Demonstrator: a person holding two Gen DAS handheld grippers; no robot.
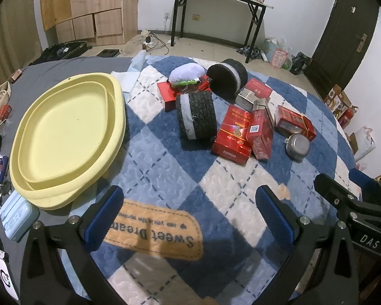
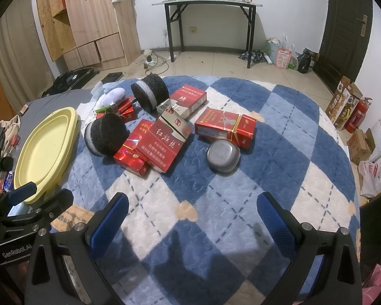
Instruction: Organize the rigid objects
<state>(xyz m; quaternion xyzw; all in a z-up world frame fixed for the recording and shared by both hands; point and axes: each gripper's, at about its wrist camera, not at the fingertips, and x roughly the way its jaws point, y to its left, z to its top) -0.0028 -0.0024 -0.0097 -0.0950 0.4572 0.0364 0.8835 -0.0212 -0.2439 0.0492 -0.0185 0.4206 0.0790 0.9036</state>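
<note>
Two grippers, left gripper (image 1: 190,216) and right gripper (image 2: 193,218), hover with jaws wide and empty; the dumbbell (image 2: 129,117) lies diagonally.

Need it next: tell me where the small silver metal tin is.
The silver tin lies on the blue checked blanket, right of the pile, just in front of the lone red box and ahead of the right gripper.

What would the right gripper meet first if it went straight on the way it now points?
Probably the small grey metal tin. The right gripper is open over bare blanket, and the tin lies nearest ahead, slightly right of centre; the red boxes lie left. Depth is uncertain.
</note>
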